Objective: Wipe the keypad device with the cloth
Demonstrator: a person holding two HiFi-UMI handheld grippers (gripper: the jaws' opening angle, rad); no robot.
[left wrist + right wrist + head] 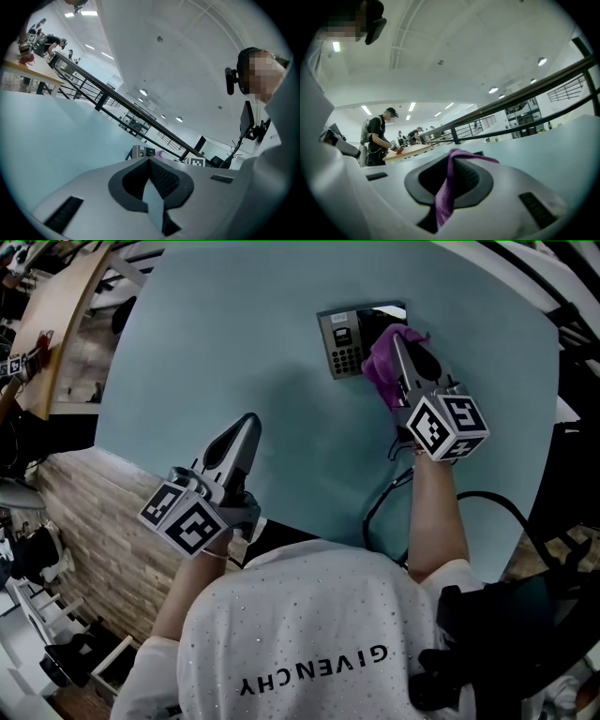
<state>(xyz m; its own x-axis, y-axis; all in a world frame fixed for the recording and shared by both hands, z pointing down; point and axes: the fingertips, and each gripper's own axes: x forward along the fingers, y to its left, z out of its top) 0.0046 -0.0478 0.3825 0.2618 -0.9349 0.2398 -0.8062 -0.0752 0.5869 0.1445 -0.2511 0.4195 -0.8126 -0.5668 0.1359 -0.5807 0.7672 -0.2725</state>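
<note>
Pinching the purple cloth point(382, 360) against the keypad device point(342, 341) is my right gripper point(398, 338); my left gripper point(251, 418) is closed, empty. Shirt point(309, 634) says GIVENCHY.

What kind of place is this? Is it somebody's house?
Probably not a house. It looks like a big workroom or lab: long ceiling lights, a person busy at a wooden table, and black railings.

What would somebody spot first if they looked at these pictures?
Probably the bright purple cloth, pinched in the right tongs and held against the keypad device at the far side of the pale blue table. Next, the left tongs, shut and empty, hanging over the table's near side.
</note>
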